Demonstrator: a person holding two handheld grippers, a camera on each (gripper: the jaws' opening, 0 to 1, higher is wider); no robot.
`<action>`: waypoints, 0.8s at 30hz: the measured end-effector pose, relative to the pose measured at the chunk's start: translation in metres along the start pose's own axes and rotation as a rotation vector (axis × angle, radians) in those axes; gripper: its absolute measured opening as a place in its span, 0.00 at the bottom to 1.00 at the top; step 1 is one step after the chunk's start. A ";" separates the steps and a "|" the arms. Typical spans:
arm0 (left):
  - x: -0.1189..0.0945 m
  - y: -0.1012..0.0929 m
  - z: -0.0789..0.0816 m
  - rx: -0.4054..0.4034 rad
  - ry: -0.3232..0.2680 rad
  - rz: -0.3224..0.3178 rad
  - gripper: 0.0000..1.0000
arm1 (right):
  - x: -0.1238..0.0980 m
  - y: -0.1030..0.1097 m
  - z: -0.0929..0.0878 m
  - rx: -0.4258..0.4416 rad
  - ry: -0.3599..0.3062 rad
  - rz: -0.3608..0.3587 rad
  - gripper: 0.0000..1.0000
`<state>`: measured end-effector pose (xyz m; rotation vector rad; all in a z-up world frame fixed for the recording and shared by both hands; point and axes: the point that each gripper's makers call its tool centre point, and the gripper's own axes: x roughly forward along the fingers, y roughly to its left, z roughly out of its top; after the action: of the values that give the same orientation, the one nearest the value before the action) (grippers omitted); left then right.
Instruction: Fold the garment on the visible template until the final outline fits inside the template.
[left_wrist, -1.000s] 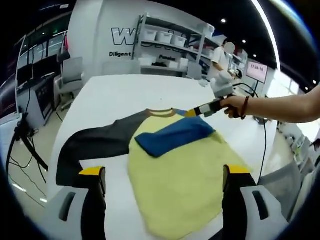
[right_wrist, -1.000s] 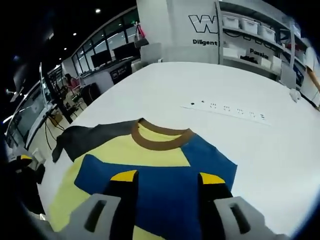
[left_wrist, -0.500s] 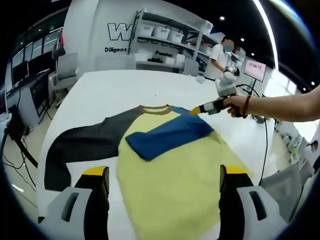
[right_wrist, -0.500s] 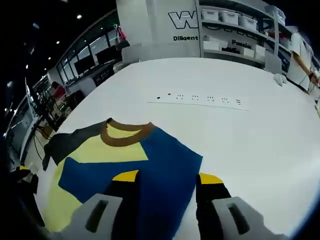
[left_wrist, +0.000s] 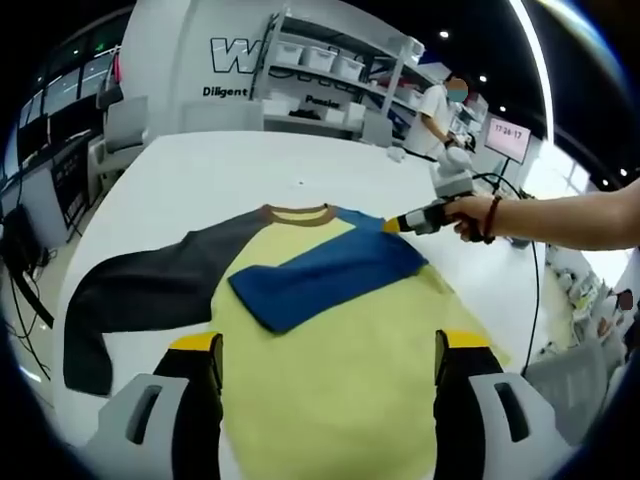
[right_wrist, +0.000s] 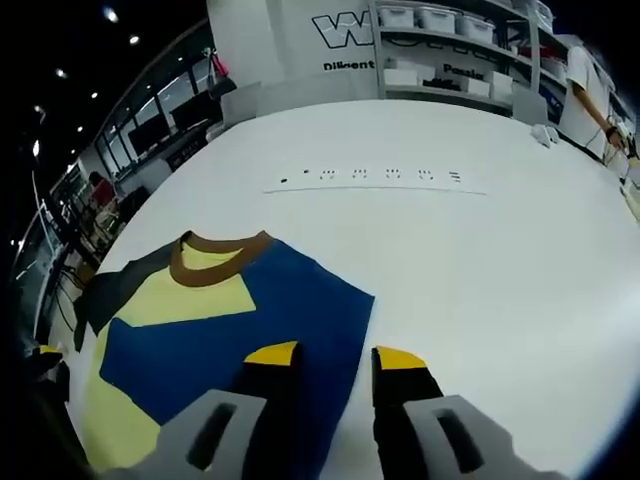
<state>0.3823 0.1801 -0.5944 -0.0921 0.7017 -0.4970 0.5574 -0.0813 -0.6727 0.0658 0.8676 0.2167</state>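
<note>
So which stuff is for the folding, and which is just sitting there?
For the job: shirt, blue sleeve folded across it, grey sleeve spread out, left gripper, right gripper.
Just there: power strip, shelves, screen.

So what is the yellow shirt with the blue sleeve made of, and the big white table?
The yellow shirt with the blue sleeve looks like soft, matte knit cloth: it lies limp and folds flat. The brown collar seems ribbed, though that's hard to tell. The big white table looks hard, smooth and faintly glossy, maybe laminate.
</note>
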 end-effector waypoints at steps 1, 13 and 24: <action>0.002 0.000 -0.001 -0.002 0.005 0.000 0.83 | 0.001 -0.001 0.000 -0.004 0.000 -0.001 0.17; 0.042 0.003 0.001 -0.098 0.013 0.021 0.65 | 0.003 -0.014 0.002 -0.033 -0.013 -0.017 0.00; 0.062 0.029 -0.015 -0.227 0.062 0.114 0.50 | 0.005 -0.013 0.004 -0.023 -0.020 -0.008 0.00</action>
<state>0.4249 0.1783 -0.6501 -0.2491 0.8178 -0.3106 0.5654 -0.0925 -0.6754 0.0427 0.8454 0.2179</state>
